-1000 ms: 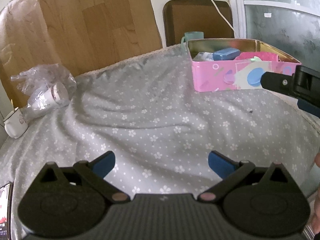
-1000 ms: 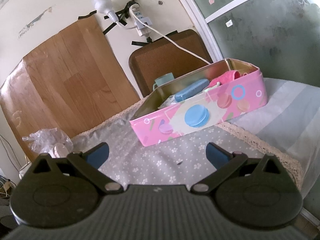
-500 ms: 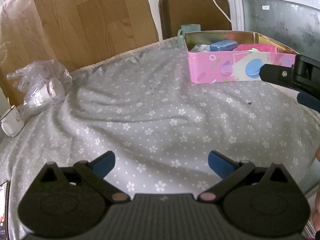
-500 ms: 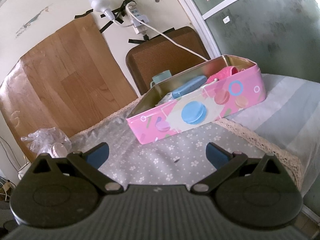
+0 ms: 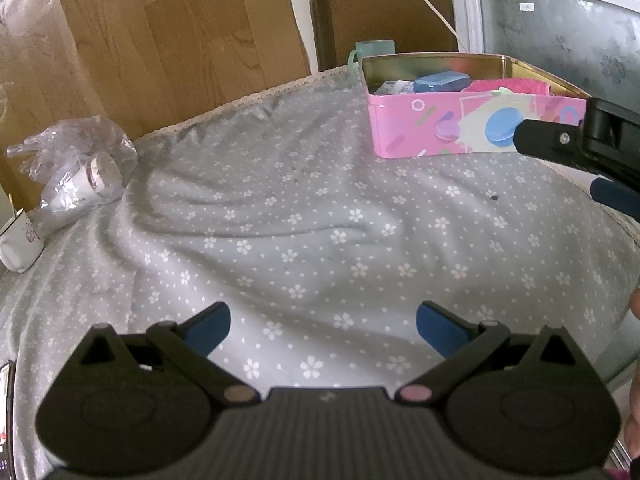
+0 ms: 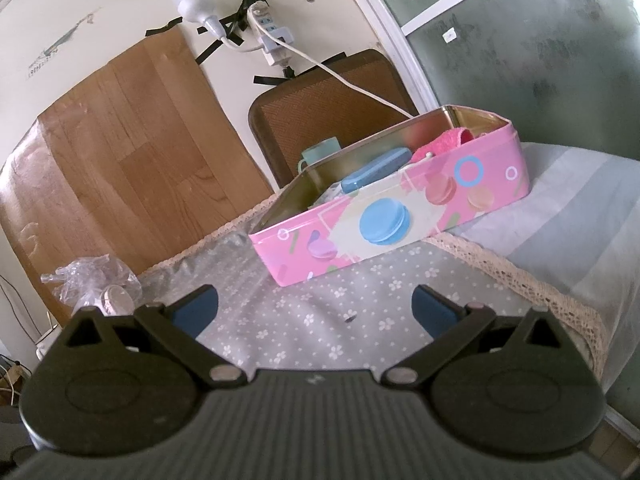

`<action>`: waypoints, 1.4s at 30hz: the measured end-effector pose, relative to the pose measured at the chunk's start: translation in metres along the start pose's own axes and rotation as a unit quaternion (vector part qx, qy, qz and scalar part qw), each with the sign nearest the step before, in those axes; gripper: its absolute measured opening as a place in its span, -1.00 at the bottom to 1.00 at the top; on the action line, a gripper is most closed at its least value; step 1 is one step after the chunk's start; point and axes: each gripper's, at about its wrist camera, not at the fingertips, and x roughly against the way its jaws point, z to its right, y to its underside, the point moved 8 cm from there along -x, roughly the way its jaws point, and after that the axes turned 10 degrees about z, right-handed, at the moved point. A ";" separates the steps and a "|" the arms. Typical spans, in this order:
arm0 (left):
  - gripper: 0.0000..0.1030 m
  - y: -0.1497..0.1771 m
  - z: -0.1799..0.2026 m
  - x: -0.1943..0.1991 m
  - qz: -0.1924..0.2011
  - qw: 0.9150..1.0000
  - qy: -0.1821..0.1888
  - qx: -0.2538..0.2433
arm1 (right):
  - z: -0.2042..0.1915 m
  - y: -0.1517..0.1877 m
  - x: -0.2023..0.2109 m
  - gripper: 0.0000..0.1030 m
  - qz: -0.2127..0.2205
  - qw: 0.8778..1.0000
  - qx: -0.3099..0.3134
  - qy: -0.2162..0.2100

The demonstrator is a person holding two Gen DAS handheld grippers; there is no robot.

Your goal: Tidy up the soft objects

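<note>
A pink tin box (image 5: pixel 460 128) (image 6: pixel 384 224) with macaron prints stands open at the far right of the bed. Inside it lie a blue case (image 5: pixel 442 81) (image 6: pixel 376 174), a pink fluffy cloth (image 5: pixel 508 85) (image 6: pixel 442 142) and some pale items. My left gripper (image 5: pixel 322 326) hangs open over the grey flowered sheet (image 5: pixel 300 220), well short of the box, nothing between its fingers. My right gripper (image 6: pixel 314 308) is open too, empty, a little in front of the box; it shows at the right edge of the left wrist view (image 5: pixel 580 152).
A crumpled clear plastic bag (image 5: pixel 76 172) (image 6: pixel 94 286) with a white bottle lies at the sheet's far left, a white cup (image 5: pixel 18 240) beside it. A teal mug (image 5: pixel 374 50) stands behind the box. A wooden board, a brown chair back and a cable line the wall.
Both grippers have drawn back slightly from the box and stayed open. The box sits a little farther off in both views.
</note>
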 end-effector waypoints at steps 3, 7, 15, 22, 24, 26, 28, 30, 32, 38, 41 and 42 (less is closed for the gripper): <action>0.99 0.000 0.001 0.000 -0.001 1.000 0.000 0.000 | 0.001 0.001 0.000 1.00 0.000 1.000 -0.001 0.001; 0.99 0.002 0.001 -0.001 -0.003 1.000 0.001 0.000 | 0.001 0.002 0.000 1.00 0.000 1.000 -0.001 0.001; 0.99 0.002 0.002 -0.001 -0.004 1.000 0.004 -0.002 | 0.001 0.001 -0.001 1.00 -0.001 1.000 -0.001 0.000; 0.99 0.003 0.003 -0.002 -0.005 1.000 0.007 -0.005 | 0.001 0.001 -0.001 1.00 -0.001 1.000 -0.001 0.001; 0.99 0.003 0.003 -0.001 -0.006 1.000 0.008 -0.005 | 0.001 0.001 -0.001 1.00 -0.001 1.000 -0.001 0.001; 0.99 0.003 0.004 -0.001 -0.006 1.000 0.008 -0.005 | 0.001 0.002 -0.001 1.00 -0.001 1.000 -0.001 0.001; 0.99 0.003 0.004 -0.001 -0.006 1.000 0.007 -0.005 | 0.001 0.002 -0.001 1.00 0.000 1.000 -0.001 0.001; 0.99 0.002 0.004 -0.001 -0.006 1.000 0.007 -0.005 | 0.001 0.002 -0.001 1.00 -0.001 1.000 -0.002 0.001; 0.99 0.002 0.004 -0.001 -0.006 1.000 0.008 -0.005 | 0.001 0.002 -0.001 1.00 -0.001 1.000 -0.001 0.001; 0.99 0.003 0.006 -0.001 -0.006 1.000 0.010 -0.007 | 0.001 0.002 -0.001 1.00 -0.001 1.000 -0.001 0.001; 0.99 0.004 0.006 -0.001 -0.006 1.000 0.011 -0.008 | 0.001 0.002 -0.001 1.00 -0.001 1.000 -0.001 0.001; 0.99 0.004 0.006 -0.001 -0.005 1.000 0.012 -0.008 | 0.001 0.002 -0.001 1.00 -0.001 1.000 -0.001 0.002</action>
